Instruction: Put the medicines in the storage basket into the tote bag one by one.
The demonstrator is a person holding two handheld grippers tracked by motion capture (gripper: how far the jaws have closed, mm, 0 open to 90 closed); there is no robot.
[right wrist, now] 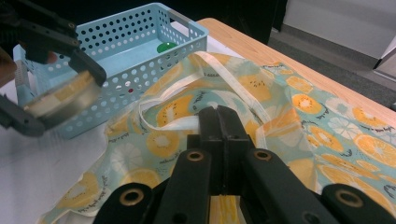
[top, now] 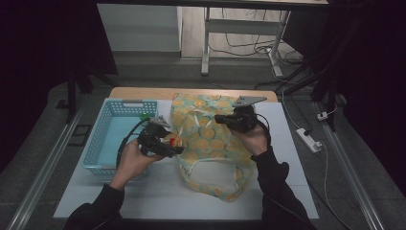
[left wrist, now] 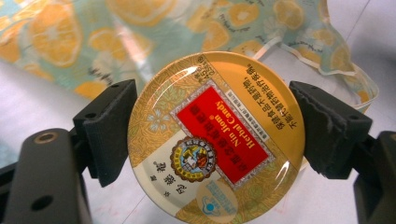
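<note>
So the person at the table [top: 158, 196] has 2 handheld grippers going, and the blue basket [top: 98, 143] is the easiest thing to place everything by. The left gripper [left wrist: 212, 135] is clamped on a round candy tin [left wrist: 215, 140], gold with a red label reading Herbal Candy; its 2 black pads [left wrist: 109, 126] press on opposite edges of the tin, so that's a firm grip across the full width. From the high view the left gripper [top: 168, 143] holds the tin [top: 172, 140] in the air just off the basket's right-hand wall, between the basket and the fabric bag [top: 210, 143], not inside the basket. The bag is a light teal cloth one printed with orange slices, lying crumpled on the table right beside the basket, with its white handle straps looped on top. The right gripper [top: 221, 118] sits over the bag, on the far side of it from the basket, and its jaws are pressed flat together. In the right gripper view [right wrist: 218, 122] they seem to pinch a fold of the bag's cloth [right wrist: 299, 121], though I can't tell for sure how much fabric is caught. Inside the basket [right wrist: 140, 51] there's something small and green [right wrist: 166, 46] at the far end, too small to identify.
</note>
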